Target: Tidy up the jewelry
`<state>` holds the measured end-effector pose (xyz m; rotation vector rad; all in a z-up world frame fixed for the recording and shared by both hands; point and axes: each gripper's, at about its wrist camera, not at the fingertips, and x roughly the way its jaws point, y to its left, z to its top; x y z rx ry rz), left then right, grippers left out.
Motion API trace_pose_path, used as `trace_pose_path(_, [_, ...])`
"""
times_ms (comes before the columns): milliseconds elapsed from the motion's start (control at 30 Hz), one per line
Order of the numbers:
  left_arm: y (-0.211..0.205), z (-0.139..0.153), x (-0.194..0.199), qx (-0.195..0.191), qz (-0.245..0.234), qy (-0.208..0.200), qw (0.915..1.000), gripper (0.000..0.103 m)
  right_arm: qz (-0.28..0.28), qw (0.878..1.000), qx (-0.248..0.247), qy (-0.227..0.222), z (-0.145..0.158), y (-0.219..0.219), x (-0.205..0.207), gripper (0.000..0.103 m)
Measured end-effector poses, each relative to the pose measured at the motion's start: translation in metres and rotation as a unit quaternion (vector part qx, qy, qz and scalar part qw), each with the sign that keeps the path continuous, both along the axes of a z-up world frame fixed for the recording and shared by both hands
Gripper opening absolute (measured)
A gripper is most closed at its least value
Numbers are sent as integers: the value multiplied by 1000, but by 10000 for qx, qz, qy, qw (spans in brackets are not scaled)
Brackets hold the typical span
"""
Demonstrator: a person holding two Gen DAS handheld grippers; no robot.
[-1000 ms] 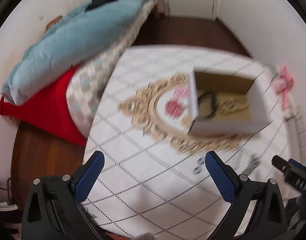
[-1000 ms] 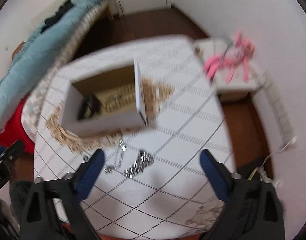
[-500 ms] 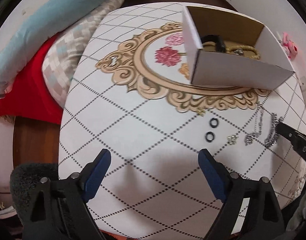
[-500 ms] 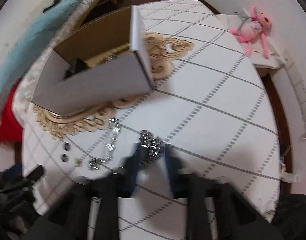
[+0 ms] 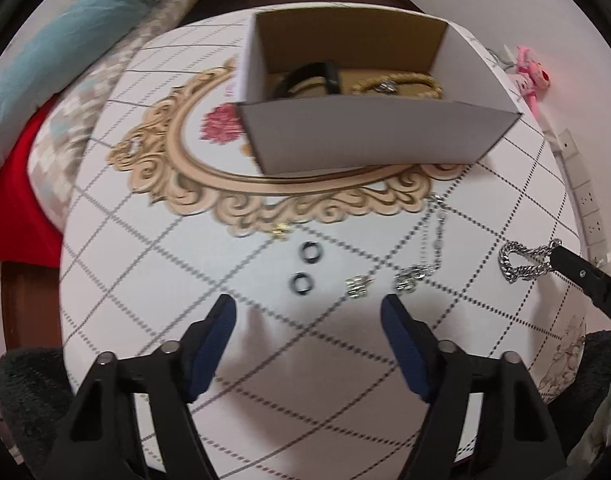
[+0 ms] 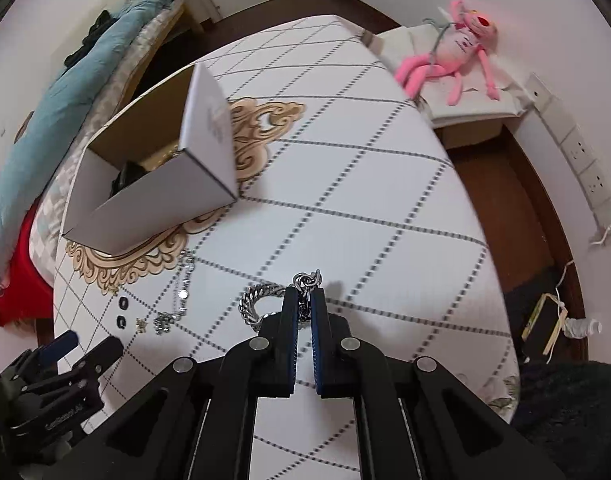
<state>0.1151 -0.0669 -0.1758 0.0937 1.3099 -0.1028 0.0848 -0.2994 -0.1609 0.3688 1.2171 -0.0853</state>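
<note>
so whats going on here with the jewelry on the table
A person with a gripper in each hand is sorting jewelry into a cardboard box. The right gripper has its jaws shut on a chunky silver chain lying on the table. The left gripper hovers open near two black rings. A thinner necklace is not yet boxed.

Little can be read. On the black body of the right gripper [image 5: 585, 276], at about four o'clock in the left wrist view, a single white letter "D" shows before the edge cuts it off. The black left gripper [image 6: 81, 348], at eight o'clock in the right wrist view, carries embossed lettering too blurred to make out.
</note>
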Motion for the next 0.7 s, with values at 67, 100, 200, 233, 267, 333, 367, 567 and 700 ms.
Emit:
trace_pose_path(67, [-7, -4, 3, -40, -81, 4, 10000, 50, -32, 10000, 9, 14, -1, -4, -2, 6])
trace_pose_path(100, [-11, -5, 3, -38, -136, 20, 9999, 46, -39, 10000, 14, 25, -2, -5, -3, 6])
trace_pose_path(200, [-21, -10, 6, -10, -292, 32, 9996, 32, -53, 10000, 27, 38, -3, -5, -5, 6])
trace_pose_path(233, [-22, -11, 7, 7, -312, 35, 9995, 31, -57, 10000, 35, 40, -3, -6, -5, 6])
trace_pose_path(267, [-23, -12, 8, 16, -346, 36, 9994, 25, -57, 10000, 34, 39, -3, -5, -5, 6])
trace_pose_path(333, [-26, -14, 10, 15, -407, 36, 9992, 19, -58, 10000, 38, 30, -3, -5, -6, 6])
trace_pose_path(367, [-28, -13, 9, 29, -431, 8, 9991, 18, -54, 10000, 37, 26, -3, -5, -6, 6])
trace_pose_path(567, [-33, -13, 9, 71, -595, -46, 9982, 9, -48, 10000, 43, 22, -1, -4, -5, 6])
trace_pose_path(700, [-26, -5, 6, -74, -576, -10, 9983, 5, -3, 9999, 108, -54, 6, -2, -5, 6])
